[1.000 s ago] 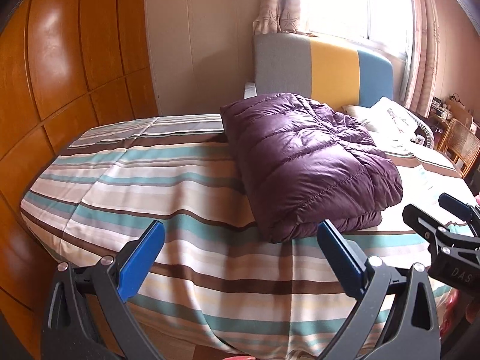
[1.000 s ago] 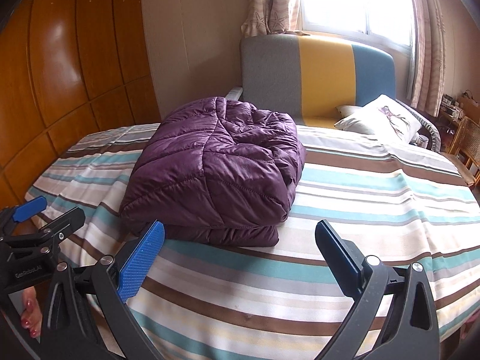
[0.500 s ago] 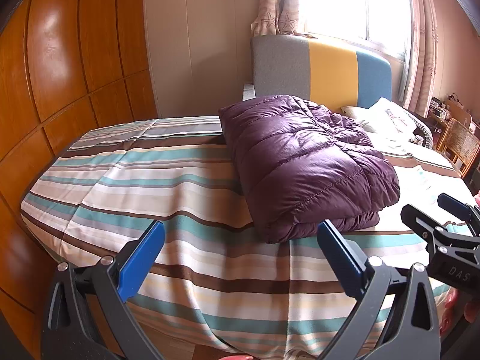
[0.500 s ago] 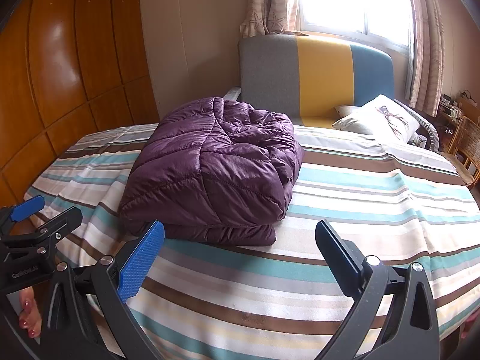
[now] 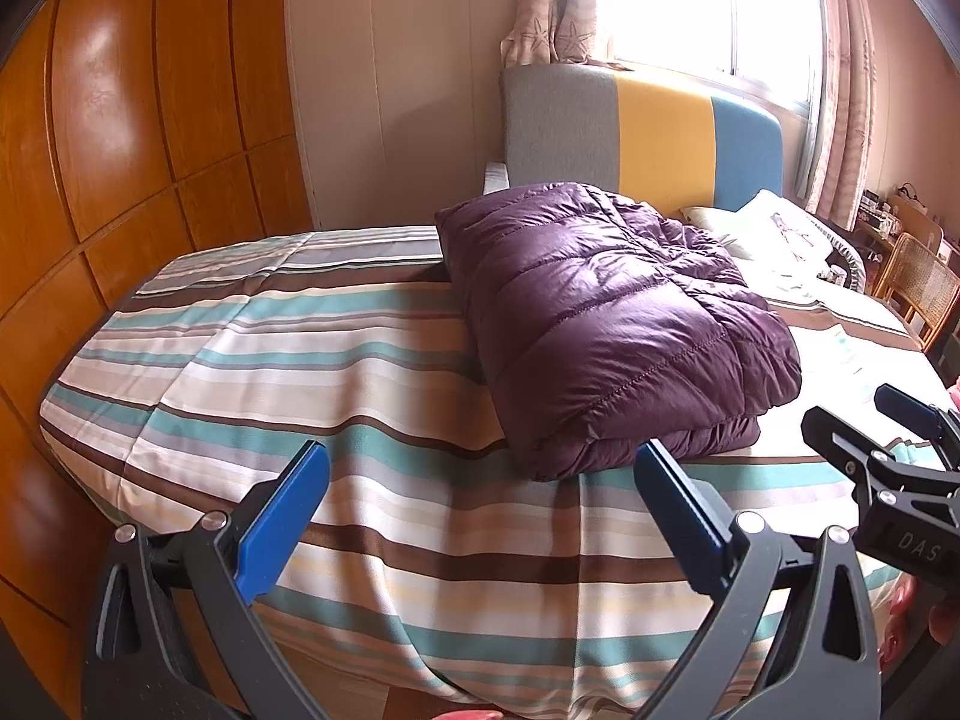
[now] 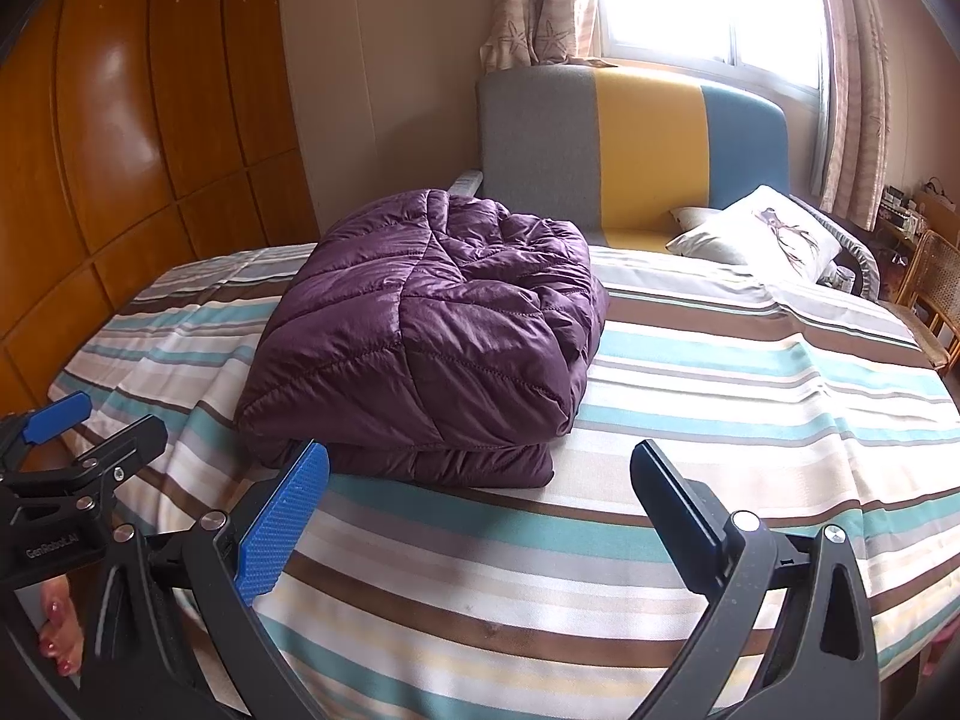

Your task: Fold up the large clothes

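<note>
**Jacket folded, both grippers backed off**

Purple puffer jacket [image 5: 606,324] sits as a compact folded bundle on the striped bedspread [image 5: 300,360], near the foot edge, well short of the headboard [image 5: 636,126]. Over the last second almost nothing changes: bundle holds its shape, cameras drift only slightly. Left gripper [image 5: 480,516] hangs in front of the jacket with jaws spread wide, nothing between them; right gripper [image 6: 480,510] same, wide apart and empty, just short of the bundle's near edge. Neither touches fabric. Judgement: fold looks finished, this is the release/retreat phase, little left to do.

Around: white pillow [image 6: 762,234] beyond the jacket toward the headboard, wicker chair [image 5: 924,288] past the far side of the bed, wooden wardrobe panels [image 5: 120,150] on the other side. Nothing blocks access to the jacket
</note>
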A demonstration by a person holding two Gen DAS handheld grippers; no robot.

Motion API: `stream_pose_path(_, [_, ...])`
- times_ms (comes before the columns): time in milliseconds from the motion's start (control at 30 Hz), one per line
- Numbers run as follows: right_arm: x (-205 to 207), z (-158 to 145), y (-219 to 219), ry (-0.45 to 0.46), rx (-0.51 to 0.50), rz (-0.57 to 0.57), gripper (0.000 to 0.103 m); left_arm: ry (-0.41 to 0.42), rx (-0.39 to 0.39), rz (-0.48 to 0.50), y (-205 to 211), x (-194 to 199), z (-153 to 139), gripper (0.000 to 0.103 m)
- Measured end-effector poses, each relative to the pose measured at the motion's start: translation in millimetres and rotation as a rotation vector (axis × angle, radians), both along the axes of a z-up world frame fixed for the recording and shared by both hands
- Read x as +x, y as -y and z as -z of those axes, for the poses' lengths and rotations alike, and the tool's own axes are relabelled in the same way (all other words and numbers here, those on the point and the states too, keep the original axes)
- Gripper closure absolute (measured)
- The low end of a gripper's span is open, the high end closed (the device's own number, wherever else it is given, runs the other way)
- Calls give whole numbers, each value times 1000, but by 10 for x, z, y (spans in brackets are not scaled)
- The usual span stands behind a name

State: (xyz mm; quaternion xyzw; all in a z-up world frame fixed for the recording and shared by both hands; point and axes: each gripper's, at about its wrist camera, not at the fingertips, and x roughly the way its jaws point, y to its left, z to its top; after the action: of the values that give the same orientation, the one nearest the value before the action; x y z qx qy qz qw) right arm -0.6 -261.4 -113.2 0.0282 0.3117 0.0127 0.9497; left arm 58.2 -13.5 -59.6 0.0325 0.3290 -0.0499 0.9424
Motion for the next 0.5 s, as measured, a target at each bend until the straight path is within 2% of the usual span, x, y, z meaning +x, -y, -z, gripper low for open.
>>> stream_pose_path(500, [8, 19, 0, -7, 6, -2, 3, -22, -1, -14, -11, 28, 35, 2])
